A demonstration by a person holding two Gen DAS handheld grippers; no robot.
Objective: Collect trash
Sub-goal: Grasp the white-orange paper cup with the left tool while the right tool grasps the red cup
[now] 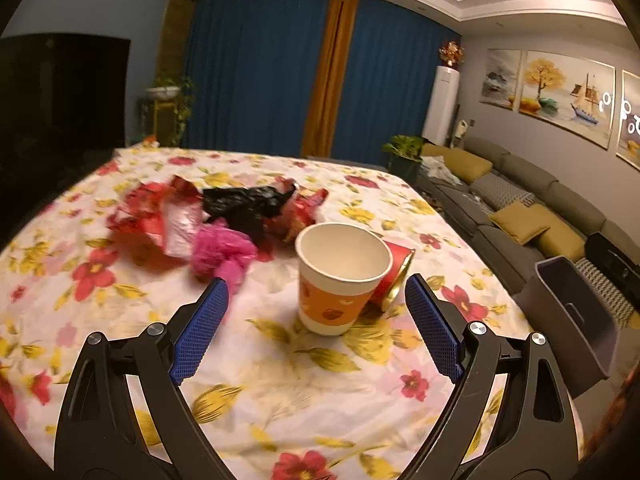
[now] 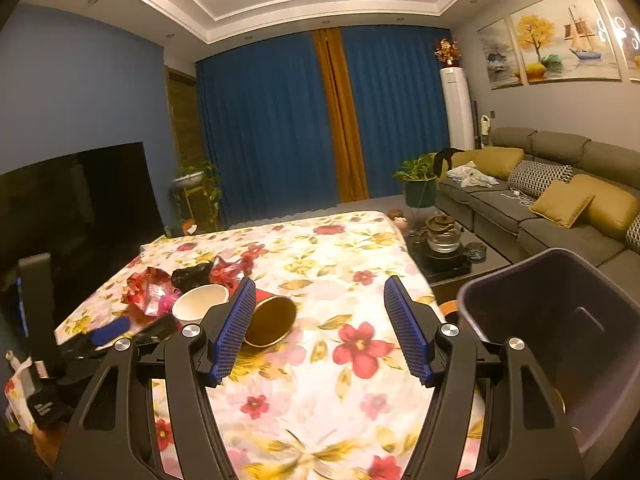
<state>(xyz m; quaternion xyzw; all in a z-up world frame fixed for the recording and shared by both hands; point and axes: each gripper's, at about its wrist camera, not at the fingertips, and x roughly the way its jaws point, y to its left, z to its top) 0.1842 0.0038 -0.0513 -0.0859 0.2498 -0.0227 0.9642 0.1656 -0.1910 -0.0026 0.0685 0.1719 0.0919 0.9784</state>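
An upright paper cup (image 1: 340,276) with an orange band stands on the floral tablecloth (image 1: 280,380). A red and gold cup (image 1: 394,276) lies on its side right behind it. Red wrappers (image 1: 156,216), a black bag (image 1: 244,202) and a pink bag (image 1: 222,252) lie further back left. My left gripper (image 1: 316,300) is open and empty, the paper cup just beyond its fingertips. My right gripper (image 2: 320,300) is open and empty; the tipped red and gold cup (image 2: 270,320) lies by its left finger, the paper cup (image 2: 200,302) further left. The left gripper (image 2: 132,330) shows there too.
A dark purple bin (image 2: 560,320) stands off the table's right edge, also in the left wrist view (image 1: 572,320). A sofa (image 2: 560,200), a tea table with a kettle (image 2: 442,236), a potted plant (image 2: 420,184) and a TV (image 2: 76,200) surround the table.
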